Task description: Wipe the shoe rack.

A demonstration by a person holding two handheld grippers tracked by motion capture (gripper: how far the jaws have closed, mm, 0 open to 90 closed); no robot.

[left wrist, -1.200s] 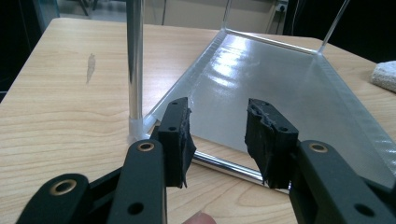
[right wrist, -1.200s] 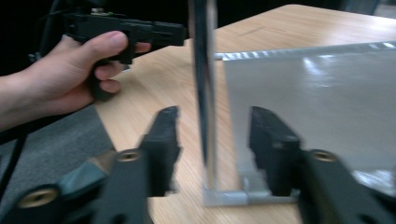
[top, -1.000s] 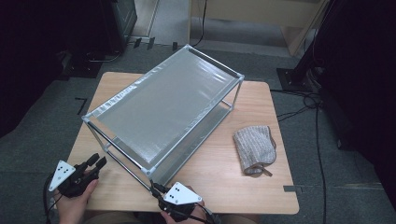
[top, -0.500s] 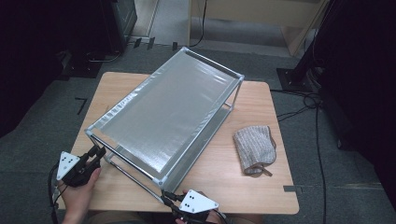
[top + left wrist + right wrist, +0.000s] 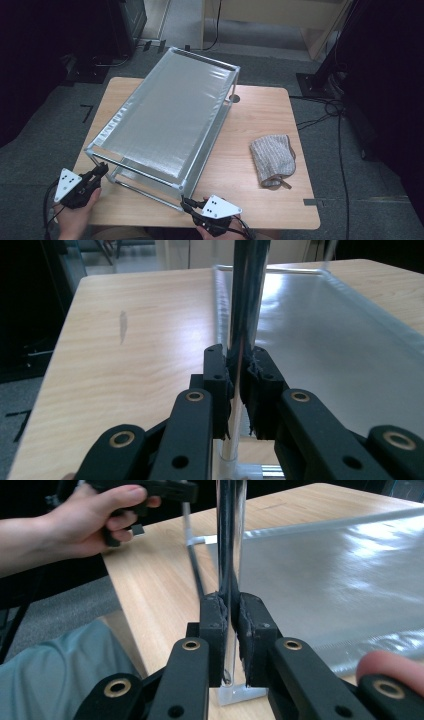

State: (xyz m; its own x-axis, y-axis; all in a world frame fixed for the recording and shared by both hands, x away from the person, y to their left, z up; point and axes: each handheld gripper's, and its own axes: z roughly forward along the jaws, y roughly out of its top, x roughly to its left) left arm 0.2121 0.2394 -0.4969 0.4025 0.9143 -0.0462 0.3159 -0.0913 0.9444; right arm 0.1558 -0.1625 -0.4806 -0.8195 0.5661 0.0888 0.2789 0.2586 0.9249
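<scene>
I'm working in what looks like a lab or test room, not a home. My wooden table (image 5: 260, 120) stands alone on grey carpet (image 5: 60, 145). Black cables (image 5: 335, 125) trail over the floor at 3 o'clock beside a dark stand base (image 5: 312, 82). Tape marks (image 5: 87, 111) sit on the carpet at 9 o'clock. Plain plywood furniture (image 5: 260, 20) fills the back at 12 o'clock.
</scene>
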